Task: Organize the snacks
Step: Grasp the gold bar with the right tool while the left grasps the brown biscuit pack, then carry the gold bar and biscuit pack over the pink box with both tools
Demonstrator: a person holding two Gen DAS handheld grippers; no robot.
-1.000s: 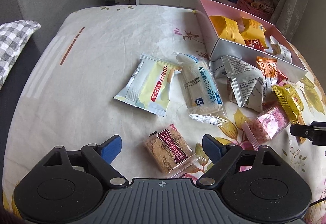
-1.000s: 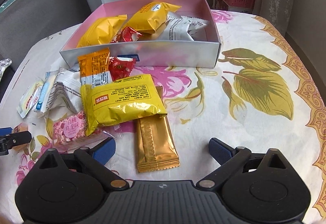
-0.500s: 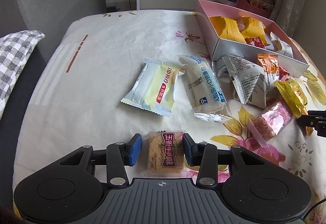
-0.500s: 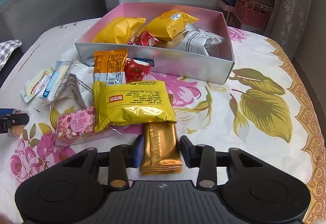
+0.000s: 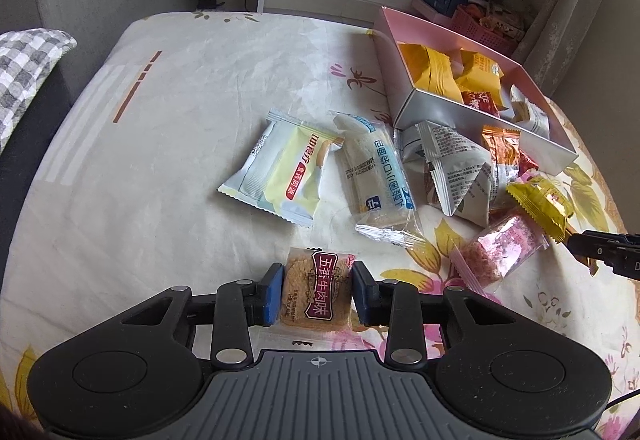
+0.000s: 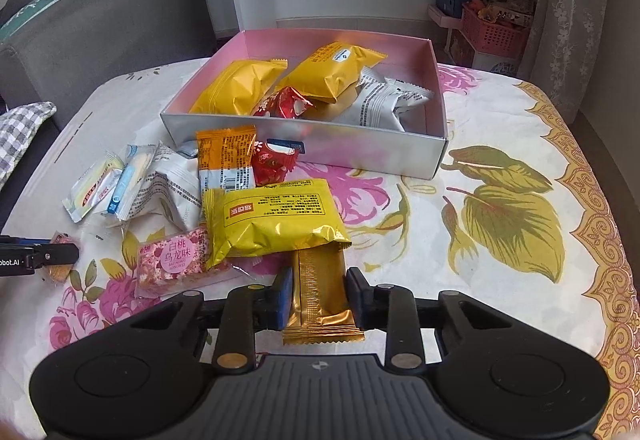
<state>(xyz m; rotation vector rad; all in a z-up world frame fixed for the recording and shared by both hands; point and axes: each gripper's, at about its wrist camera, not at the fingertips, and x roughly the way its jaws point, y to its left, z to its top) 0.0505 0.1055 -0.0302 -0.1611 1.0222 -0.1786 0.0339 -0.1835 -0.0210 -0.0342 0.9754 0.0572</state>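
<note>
— Looking at your left gripper (image 5: 317,290): what do you have in it?

— You have the small brown cracker pack (image 5: 316,292) pinched between the two blue pads, near the front edge of the flowered tablecloth (image 5: 168,168). The jaws have just been closing on it, and the pads press its two sides.

— And your right gripper (image 6: 319,294)?

— It is clenched on the gold bar (image 6: 320,292). Its far end is tucked under the big yellow packet (image 6: 272,218), and its near end sticks out past the pads toward you. Those jaws have just been closing too, with the bar between them.

— Where does the rest sit?

— The pink box (image 6: 304,148) stands farther back on the cloth, with yellow bags, a red one and a white one inside. Loose on the cloth before it lie the pink nougat pack (image 6: 172,260), an orange sachet (image 6: 226,156), a red candy wrapper (image 6: 274,162) and pale packets off to your left.
</note>
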